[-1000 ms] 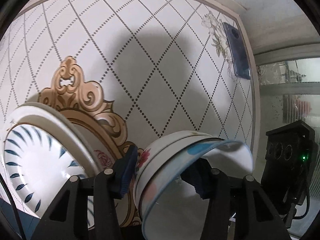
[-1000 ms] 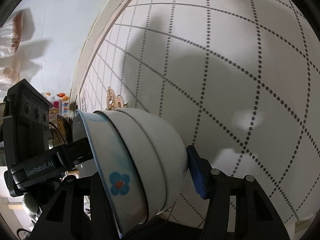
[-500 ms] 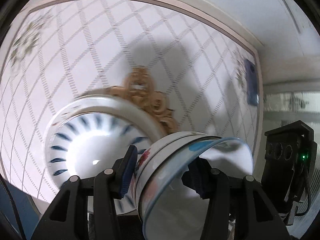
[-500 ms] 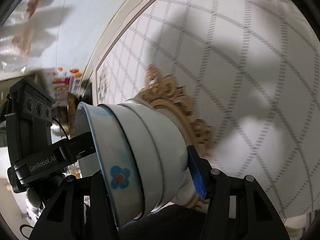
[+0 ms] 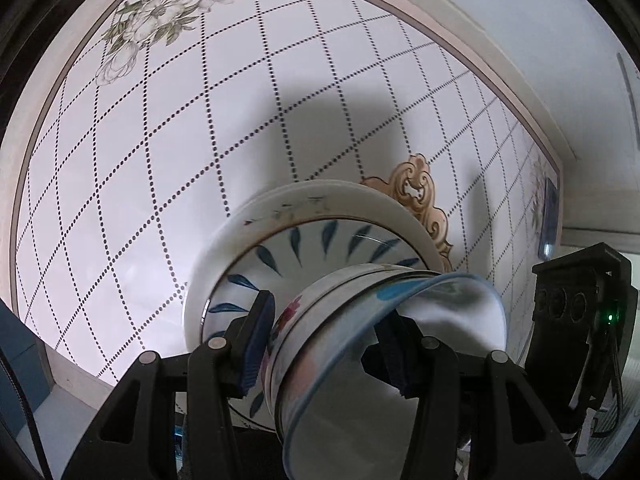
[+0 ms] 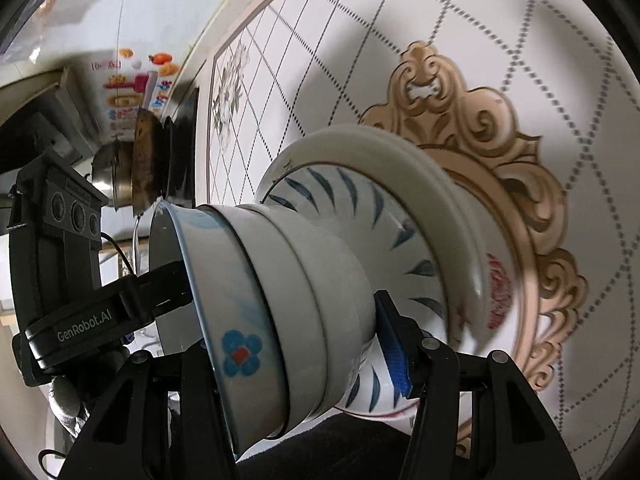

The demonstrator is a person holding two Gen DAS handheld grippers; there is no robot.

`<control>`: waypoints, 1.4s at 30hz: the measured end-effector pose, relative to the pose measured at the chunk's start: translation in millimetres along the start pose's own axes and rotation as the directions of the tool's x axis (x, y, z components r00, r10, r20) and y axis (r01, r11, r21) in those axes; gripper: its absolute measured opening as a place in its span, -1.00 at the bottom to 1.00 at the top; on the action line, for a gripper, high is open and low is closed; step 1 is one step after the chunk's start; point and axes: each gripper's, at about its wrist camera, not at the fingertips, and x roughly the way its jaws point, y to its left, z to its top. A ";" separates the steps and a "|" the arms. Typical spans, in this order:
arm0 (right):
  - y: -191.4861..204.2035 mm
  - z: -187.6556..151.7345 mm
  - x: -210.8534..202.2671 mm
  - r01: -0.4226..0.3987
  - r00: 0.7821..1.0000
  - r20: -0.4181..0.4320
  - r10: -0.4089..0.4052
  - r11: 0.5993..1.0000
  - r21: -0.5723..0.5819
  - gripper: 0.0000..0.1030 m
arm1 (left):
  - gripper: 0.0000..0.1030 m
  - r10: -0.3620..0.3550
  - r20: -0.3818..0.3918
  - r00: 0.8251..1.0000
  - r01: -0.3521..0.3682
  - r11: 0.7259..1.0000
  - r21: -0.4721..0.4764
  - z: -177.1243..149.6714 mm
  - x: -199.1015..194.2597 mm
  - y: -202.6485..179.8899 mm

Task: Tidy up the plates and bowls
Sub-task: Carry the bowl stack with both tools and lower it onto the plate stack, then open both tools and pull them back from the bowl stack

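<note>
Both grippers hold one stack of nested white bowls (image 5: 360,344) (image 6: 280,312), one from each side. The top bowl has a blue rim and a blue flower with a red centre (image 6: 241,353). My left gripper (image 5: 328,340) is shut on the stack's wall, one finger inside the bowl. My right gripper (image 6: 288,344) is shut on the opposite wall. The stack sits right over, perhaps inside, a blue-leaf patterned bowl (image 5: 304,248) (image 6: 384,236), which rests on a wide white plate (image 5: 320,200) (image 6: 400,152) on the tiled table.
The table top (image 5: 200,140) (image 6: 540,60) is white with dotted diamond lines, a gold scroll ornament (image 6: 460,100) and flower prints (image 5: 160,16). A dark phone (image 5: 550,216) lies at its far right edge. A steel pot and pans (image 6: 132,176) stand beyond the table's left end.
Both grippers carried the bowl stack sideways across the table to over the blue-leaf bowl and plate. The plate went from the left edge of view to directly behind the stack.
</note>
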 end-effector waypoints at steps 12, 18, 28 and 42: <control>3.3 10.6 12.7 0.052 0.999 0.006 -0.052 0.999 -0.017 0.10 | -0.08 -0.002 0.013 1.000 0.002 1.000 0.003 6.0 8.8 3.8; 4.7 15.4 10.3 0.062 0.998 0.016 -0.062 0.998 -0.022 0.10 | -0.08 -0.003 0.019 1.000 0.003 1.000 0.005 9.2 8.4 5.3; 13.3 14.8 7.0 0.123 0.992 0.023 -0.122 0.992 -0.043 0.10 | -0.08 0.066 0.047 0.997 -0.067 0.998 0.020 2.4 -1.4 6.2; 82.0 -32.0 -60.7 0.422 0.889 0.273 -0.366 0.887 -0.185 0.78 | 0.10 0.173 0.278 0.945 -0.212 0.970 0.117 -46.7 -78.0 8.5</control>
